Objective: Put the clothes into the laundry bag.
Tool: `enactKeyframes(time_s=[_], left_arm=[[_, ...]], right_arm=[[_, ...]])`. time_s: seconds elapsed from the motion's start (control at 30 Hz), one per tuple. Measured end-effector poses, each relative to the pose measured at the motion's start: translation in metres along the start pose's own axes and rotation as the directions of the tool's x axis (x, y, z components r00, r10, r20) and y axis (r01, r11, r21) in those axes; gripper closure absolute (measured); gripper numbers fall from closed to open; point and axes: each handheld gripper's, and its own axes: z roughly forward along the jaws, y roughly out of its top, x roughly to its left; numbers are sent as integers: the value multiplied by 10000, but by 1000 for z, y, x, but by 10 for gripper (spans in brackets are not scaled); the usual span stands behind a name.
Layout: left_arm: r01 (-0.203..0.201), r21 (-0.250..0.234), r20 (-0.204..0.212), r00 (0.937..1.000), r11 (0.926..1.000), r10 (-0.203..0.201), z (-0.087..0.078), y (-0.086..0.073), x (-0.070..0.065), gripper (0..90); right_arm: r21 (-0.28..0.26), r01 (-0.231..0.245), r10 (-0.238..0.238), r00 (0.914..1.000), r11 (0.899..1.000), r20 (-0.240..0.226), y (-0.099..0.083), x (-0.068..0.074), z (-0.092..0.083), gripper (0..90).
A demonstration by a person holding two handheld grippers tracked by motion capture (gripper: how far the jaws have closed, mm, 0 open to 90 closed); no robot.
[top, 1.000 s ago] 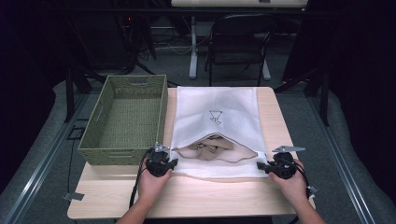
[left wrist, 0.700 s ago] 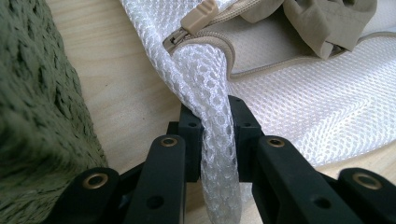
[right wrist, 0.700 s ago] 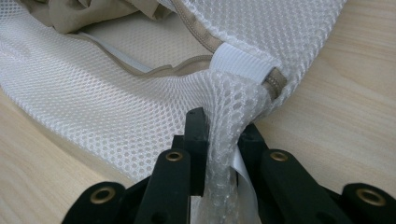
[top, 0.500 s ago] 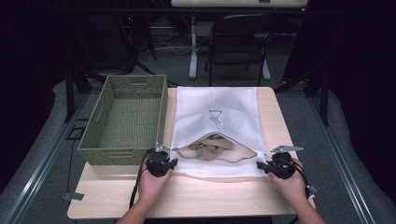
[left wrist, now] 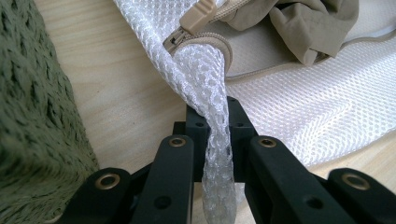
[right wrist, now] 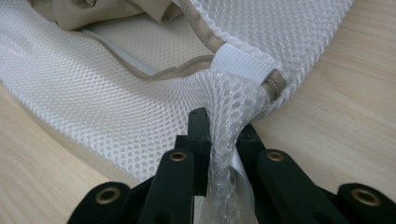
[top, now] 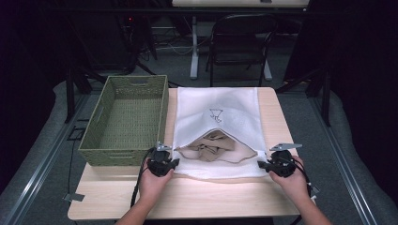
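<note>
A white mesh laundry bag point(top: 216, 108) lies flat on the wooden table, its zippered mouth gaping toward me. A beige garment point(top: 211, 147) bunches inside the opening. My left gripper point(top: 174, 161) pinches the bag's near left corner; its jaws have just been closing, and a twisted strand of mesh point(left wrist: 215, 140) is squeezed between them, below the beige zipper pull point(left wrist: 198, 18). My right gripper point(top: 262, 164) holds the near right corner; its jaws have also just been closing on gathered mesh point(right wrist: 224, 121) by the white zipper end tab point(right wrist: 243, 63).
An empty green woven basket point(top: 94, 136) stands at the table's left, close beside my left gripper. Bare wood point(top: 211, 201) runs along the near edge. A black chair point(top: 239, 42) and a desk leg stand beyond the far edge.
</note>
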Motion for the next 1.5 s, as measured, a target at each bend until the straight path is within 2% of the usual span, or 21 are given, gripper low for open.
enactKeyframes(time_s=[0.13,0.3,0.47,0.57,0.73,0.9,1.17,1.3,1.4,1.5], left_arm=[[-201,139,-5,9998,9997,201,0,2,-1,835],[-254,484,177,9995,9985,246,-2,11,-1,835],[-457,901,131,9989,9949,447,-5,20,-4,832],[-459,1139,202,9988,9924,439,-6,24,-4,832],[-514,1299,218,9986,9902,489,-10,31,-3,833],[-623,1336,181,9980,9891,604,-15,38,-2,833],[-850,1632,97,9964,9829,845,-24,51,-7,832],[-840,1773,161,9965,9806,824,-26,58,-6,833],[-841,1794,132,9965,9802,831,-29,62,-6,833],[-893,1761,91,9960,9803,890,-34,66,-7,833]], right_arm=[[214,124,-122,9998,9997,-129,6,-2,-2,810],[590,483,-471,9987,9971,-215,16,-2,-5,809],[1037,1134,-1132,9935,9881,-74,23,4,-5,809],[1266,1320,-1322,9912,9831,-72,25,5,-5,809],[1527,1103,-1075,9939,9821,-267,30,2,-7,810],[1380,953,-906,9951,9858,-395,35,0,-12,813],[1510,1137,-1096,9934,9820,-351,47,-2,-21,813],[1524,1033,-986,9944,9829,-384,52,-4,-25,812],[1576,1290,-1248,9915,9790,-364,54,-4,-26,811],[1459,1337,-1310,9910,9802,-282,57,-3,-27,811]])
